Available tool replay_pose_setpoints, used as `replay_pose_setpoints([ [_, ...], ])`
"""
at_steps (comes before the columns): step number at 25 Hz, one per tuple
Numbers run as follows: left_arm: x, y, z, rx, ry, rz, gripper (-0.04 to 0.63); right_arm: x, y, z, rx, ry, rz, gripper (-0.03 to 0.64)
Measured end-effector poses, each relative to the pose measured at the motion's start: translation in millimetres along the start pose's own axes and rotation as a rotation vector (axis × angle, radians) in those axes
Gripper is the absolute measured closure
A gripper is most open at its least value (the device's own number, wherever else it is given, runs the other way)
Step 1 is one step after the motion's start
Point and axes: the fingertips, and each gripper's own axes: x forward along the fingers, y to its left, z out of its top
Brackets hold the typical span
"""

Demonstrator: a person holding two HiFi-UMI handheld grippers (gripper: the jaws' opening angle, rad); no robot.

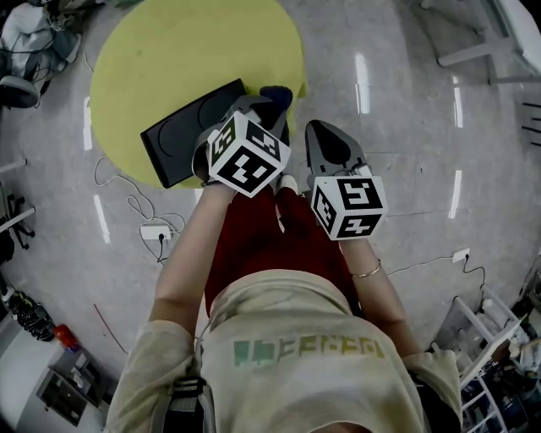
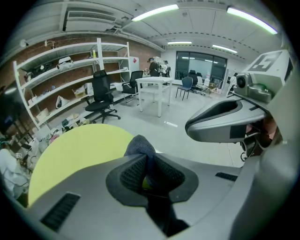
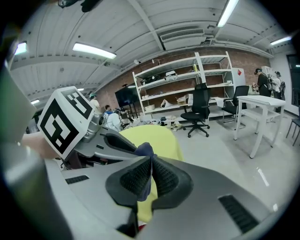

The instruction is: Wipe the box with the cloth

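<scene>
Box (image 1: 190, 131), black and flat, lies on the round yellow table (image 1: 169, 51), by the table's edge nearest the person. The left gripper (image 1: 264, 103) hangs over that edge beside the box, its jaws closed on a dark blue cloth (image 1: 276, 95) that bunches out past their tips. The right gripper (image 1: 314, 128) is just off the table over the floor, jaws drawn together and empty.

Bright, even light comes from ceiling strip lights (image 2: 154, 10), which throw streaked glare on the glossy floor (image 1: 406, 101); every view bends strongly and darkens toward its corners, and the left gripper (image 2: 148, 172) nearest its lens is soft.
</scene>
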Motion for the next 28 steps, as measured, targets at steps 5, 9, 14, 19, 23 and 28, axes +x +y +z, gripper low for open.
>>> replay_pose_setpoints([
  [5, 4.2, 34.6, -7.6, 0.0, 0.006, -0.004, 0.535, 29.7, 9.7, 6.4, -0.003, 0.02, -0.002, 0.578],
  [9, 6.0, 58.9, -7.8, 0.001, 0.004, -0.013, 0.535, 50.6, 17.3, 14.1, -0.007, 0.034, -0.002, 0.578],
  [14, 7.5, 88.4, -7.1, -0.009, -0.007, -0.013, 0.535, 73.5, 25.2, 26.1, -0.014, 0.048, -0.003, 0.578],
  [19, 11.6, 111.8, -4.1, -0.031, -0.027, -0.016, 0.535, 91.3, 32.7, 31.6, -0.02, 0.062, 0.005, 0.578],
  [23, 7.2, 129.9, -2.7, -0.065, -0.062, 0.045, 0.535, 93.2, 44.1, 31.6, -0.039, 0.07, 0.026, 0.578],
  [28, -31.5, 164.1, 11.5, -0.177, -0.205, 0.263, 0.535, 86.5, 46.7, 39.5, -0.071, 0.045, 0.072, 0.578],
])
